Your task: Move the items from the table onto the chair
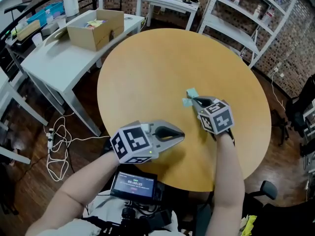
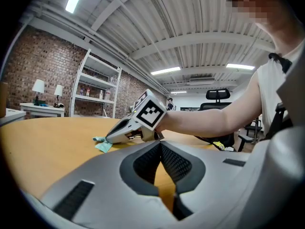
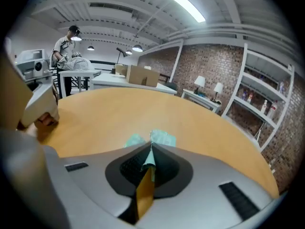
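A small pale teal packet [image 1: 191,93] lies on the round wooden table [image 1: 157,58], right of its middle. My right gripper [image 1: 195,101] is shut on it. In the right gripper view the packet [image 3: 164,138] is pinched between the jaws, with its ends sticking out past the tips of my right gripper [image 3: 151,144]. My left gripper [image 1: 181,134] hovers over the table's near part, shut and holding nothing. Seen along my left gripper [image 2: 160,146], the right gripper [image 2: 108,138] rests its tip on the packet [image 2: 101,144].
A white desk [image 1: 54,58] with an open cardboard box [image 1: 96,28] stands at the back left. White shelving [image 1: 256,14] runs along the brick wall at the right. A black office chair [image 1: 300,112] is at the right edge. Cables [image 1: 56,141] lie on the floor at the left.
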